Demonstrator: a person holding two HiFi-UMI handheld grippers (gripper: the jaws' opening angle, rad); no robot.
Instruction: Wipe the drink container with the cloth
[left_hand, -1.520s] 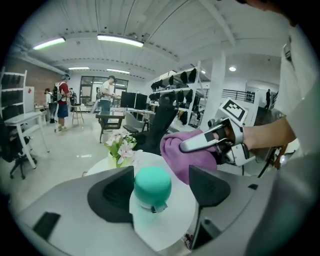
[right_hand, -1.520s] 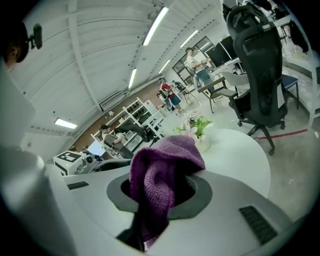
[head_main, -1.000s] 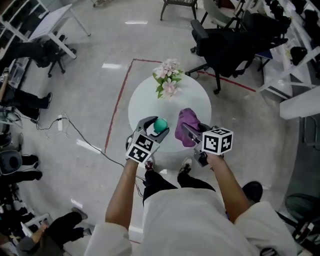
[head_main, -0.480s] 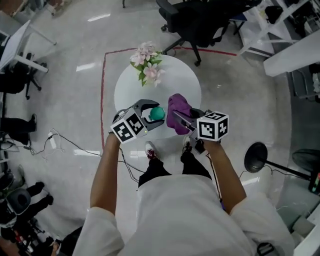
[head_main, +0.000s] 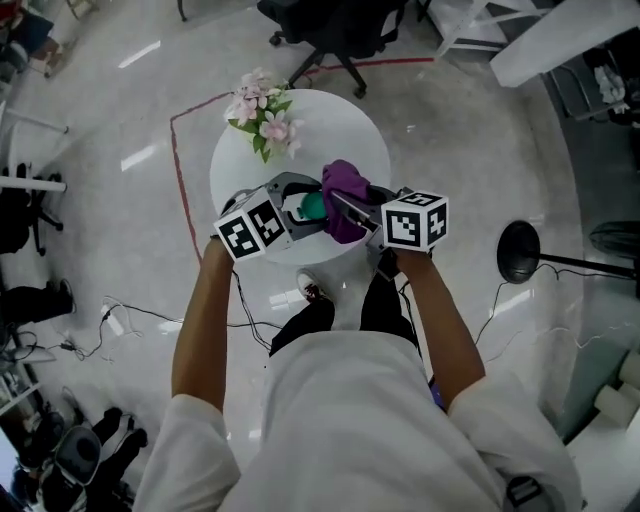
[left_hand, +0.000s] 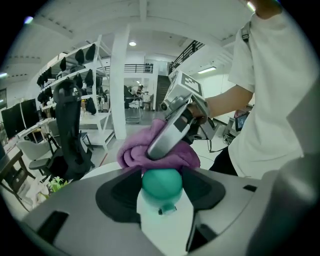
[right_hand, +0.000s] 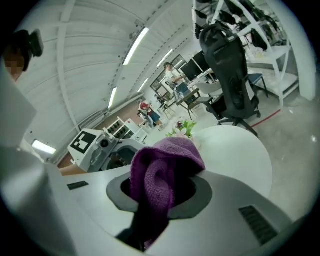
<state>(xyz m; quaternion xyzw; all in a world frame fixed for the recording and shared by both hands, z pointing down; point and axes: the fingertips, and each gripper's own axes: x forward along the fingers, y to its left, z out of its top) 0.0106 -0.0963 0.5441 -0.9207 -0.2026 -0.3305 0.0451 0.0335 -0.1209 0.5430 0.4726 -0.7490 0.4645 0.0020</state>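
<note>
My left gripper (head_main: 303, 208) is shut on the drink container (head_main: 306, 207), a white bottle with a round teal cap (left_hand: 161, 183) that sticks out between the jaws in the left gripper view. My right gripper (head_main: 340, 205) is shut on a bunched purple cloth (head_main: 343, 190), which fills its jaws in the right gripper view (right_hand: 159, 177). Both are held above the near edge of the round white table (head_main: 345, 130). The cloth (left_hand: 134, 152) presses against the teal cap, directly beyond it. The bottle's body is hidden by the left jaws.
A bunch of pink flowers (head_main: 262, 112) stands at the table's far left. A black office chair (head_main: 330, 25) is beyond the table. A black round stand base (head_main: 520, 250) sits on the floor at the right. Red tape (head_main: 182, 180) marks the floor; cables (head_main: 130, 320) trail at the left.
The two grippers have come together: the cloth, about a hand's width from the teal cap a second ago, now touches it. The head camera has swung, shifting the table up and left.
</note>
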